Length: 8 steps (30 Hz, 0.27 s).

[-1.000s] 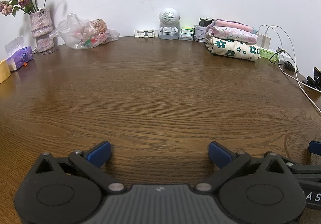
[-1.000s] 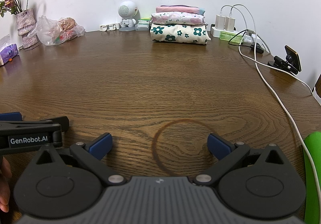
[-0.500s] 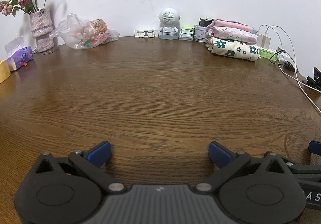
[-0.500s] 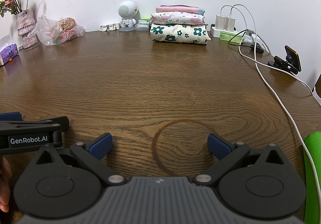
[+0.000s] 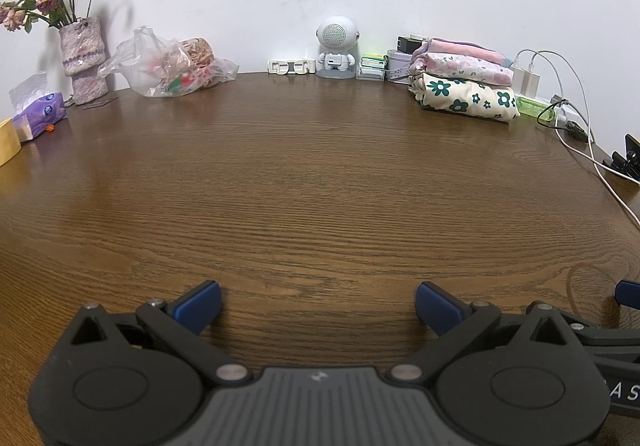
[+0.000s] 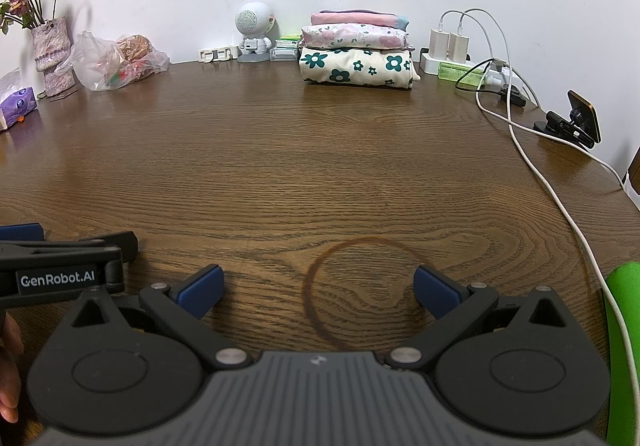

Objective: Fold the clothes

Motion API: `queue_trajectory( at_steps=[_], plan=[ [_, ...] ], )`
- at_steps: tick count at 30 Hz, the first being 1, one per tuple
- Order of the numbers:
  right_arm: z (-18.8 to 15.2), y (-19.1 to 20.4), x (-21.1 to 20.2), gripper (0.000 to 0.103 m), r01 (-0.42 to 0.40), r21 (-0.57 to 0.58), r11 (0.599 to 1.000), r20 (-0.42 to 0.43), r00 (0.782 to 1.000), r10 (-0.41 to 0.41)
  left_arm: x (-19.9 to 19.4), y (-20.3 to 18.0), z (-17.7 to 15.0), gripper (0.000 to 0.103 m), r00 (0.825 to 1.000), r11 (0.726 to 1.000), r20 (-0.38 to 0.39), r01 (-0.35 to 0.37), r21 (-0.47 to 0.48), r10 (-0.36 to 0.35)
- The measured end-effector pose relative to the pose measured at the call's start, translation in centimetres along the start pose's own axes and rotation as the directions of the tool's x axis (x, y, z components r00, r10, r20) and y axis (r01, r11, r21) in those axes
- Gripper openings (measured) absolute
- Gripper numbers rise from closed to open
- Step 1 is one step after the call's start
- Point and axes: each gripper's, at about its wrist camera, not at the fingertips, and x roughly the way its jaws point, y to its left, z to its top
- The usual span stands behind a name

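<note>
1. The left gripper (image 5: 318, 304) sits low over the near edge of the table (image 5: 320, 186), jaws wide apart with nothing between them; the right gripper (image 6: 318, 290) sits likewise, jaws wide apart and empty, over a dark ring stain (image 6: 360, 294) in the wood.
2. The clothes (image 6: 356, 48) lie folded in a stack of three at the far edge against the wall, a green-flowered cream piece at the bottom, a pink-flowered one above it, a plain pink one on top; both views show the stack, well apart from both grippers.
3. Only the right view shows a green object (image 6: 622, 346) at the near right edge, a phone holder (image 6: 576, 124) by the right edge, and a fingertip (image 6: 10, 378) at the lower left; only the left view shows a yellow roll (image 5: 8, 140) at the left edge.
4. The side of the left gripper reads "GenRobot.AI" in the right view; the left view shows only the letters "AS" on the right gripper's side.
5. Along the far edge stand a vase (image 5: 82, 60) of dried roses, a plastic bag (image 5: 172, 66), a white robot figure (image 5: 336, 48), and chargers (image 6: 448, 44) with white cables (image 6: 532, 162) trailing down the right side; a tissue pack (image 5: 38, 114) lies near the vase; the wall is plain white.
</note>
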Motion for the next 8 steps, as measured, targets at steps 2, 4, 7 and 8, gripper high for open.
queue_trajectory(
  at_steps=[2,4,7,8],
  plan=[
    [-0.03,0.08,-0.03,0.103,0.01,0.011,1.0,0.001,1.0,-0.01,0.0,0.01,0.0,0.103,1.0,1.0,0.0,0.0,0.0,0.0],
    [-0.06,0.16,-0.05,0.103,0.021,0.022,1.0,0.001,1.0,-0.021,0.05,0.06,0.04,0.103,1.0,1.0,0.0,-0.002,-0.002,0.002],
    [-0.1,0.3,-0.1,0.103,0.037,0.039,0.999,0.002,0.999,-0.038,0.17,0.21,0.12,0.103,1.0,1.0,0.0,-0.002,-0.001,0.002],
    [-0.14,0.39,-0.12,0.103,0.045,0.043,0.998,0.001,0.999,-0.045,0.21,0.27,0.14,0.103,1.0,1.0,0.001,0.001,0.002,-0.001]
  ],
)
